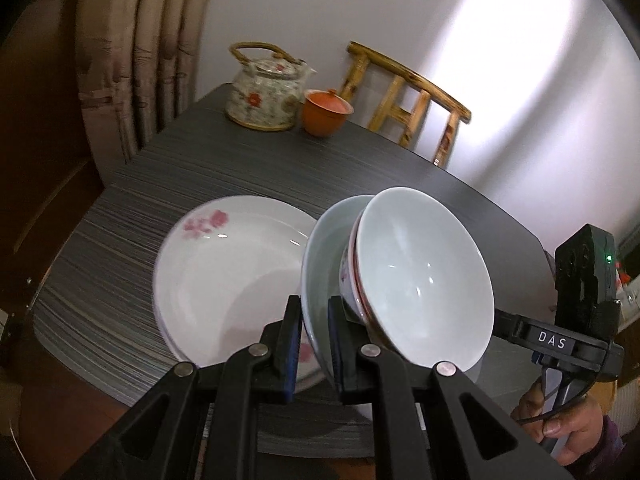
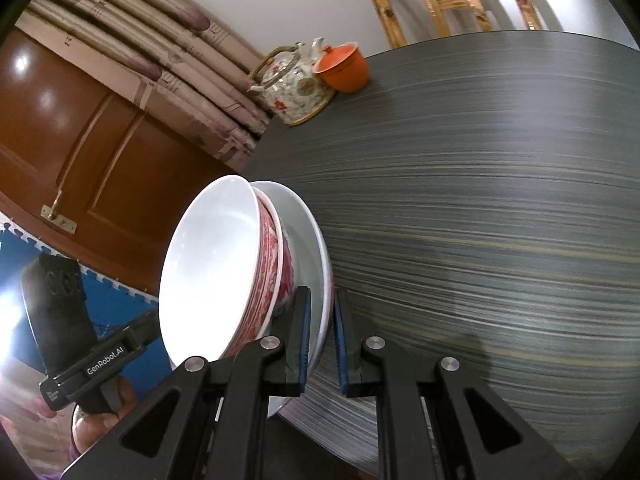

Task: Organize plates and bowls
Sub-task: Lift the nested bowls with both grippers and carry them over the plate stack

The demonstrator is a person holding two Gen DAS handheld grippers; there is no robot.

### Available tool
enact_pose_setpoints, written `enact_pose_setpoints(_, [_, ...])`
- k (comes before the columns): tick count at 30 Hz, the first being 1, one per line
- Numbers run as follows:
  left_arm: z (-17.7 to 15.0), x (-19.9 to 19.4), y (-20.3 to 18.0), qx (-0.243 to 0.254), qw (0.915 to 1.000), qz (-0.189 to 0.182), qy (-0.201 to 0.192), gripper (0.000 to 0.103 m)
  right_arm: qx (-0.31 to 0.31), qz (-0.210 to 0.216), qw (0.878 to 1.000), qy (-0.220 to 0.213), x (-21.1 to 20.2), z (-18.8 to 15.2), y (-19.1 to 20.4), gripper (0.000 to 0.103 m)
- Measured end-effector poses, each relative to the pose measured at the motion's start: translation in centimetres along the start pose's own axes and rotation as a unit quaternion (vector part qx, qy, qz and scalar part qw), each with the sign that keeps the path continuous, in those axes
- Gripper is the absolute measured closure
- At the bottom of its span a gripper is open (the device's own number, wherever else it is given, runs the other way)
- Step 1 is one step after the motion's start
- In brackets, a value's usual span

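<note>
Only the left wrist view takes in the flowered white plate [image 1: 224, 276] lying flat on the dark striped table [image 1: 240, 160], just left of the lifted stack; only the right wrist view takes in the brown door [image 2: 80, 128] and the blue floor mat [image 2: 116, 296] left of that stack. Both views show the floral teapot [image 1: 262, 94] and the orange lidded cup [image 1: 325, 113] touching at the table's far edge, a bamboo chair [image 1: 408, 100] behind them. The stack is a pale dish [image 1: 320, 264] with two nested bowls [image 1: 420, 276] in it, tilted steeply and clear of the table. The left gripper [image 1: 314, 338] has its jaws nearly closed, pinching the dish's rim on one side; the right gripper [image 2: 322, 338] pinches the opposite rim [image 2: 326, 280] likewise, bowls left of its jaws.
</note>
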State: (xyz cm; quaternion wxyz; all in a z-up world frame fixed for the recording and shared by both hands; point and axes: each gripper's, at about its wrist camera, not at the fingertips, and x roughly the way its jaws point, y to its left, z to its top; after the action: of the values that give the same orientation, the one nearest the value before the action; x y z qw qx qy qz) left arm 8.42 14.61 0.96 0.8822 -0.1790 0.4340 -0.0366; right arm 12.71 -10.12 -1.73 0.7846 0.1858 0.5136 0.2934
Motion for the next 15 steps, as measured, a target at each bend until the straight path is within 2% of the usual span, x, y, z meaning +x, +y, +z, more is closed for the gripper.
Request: enact_pose_setpoints(15, [1.0,0.6,4.0,-0.012,0.9984,0.055,-0.007,0.092,-0.024,0.019,0.999,0.033,5.9,2.6,3.3,0.091])
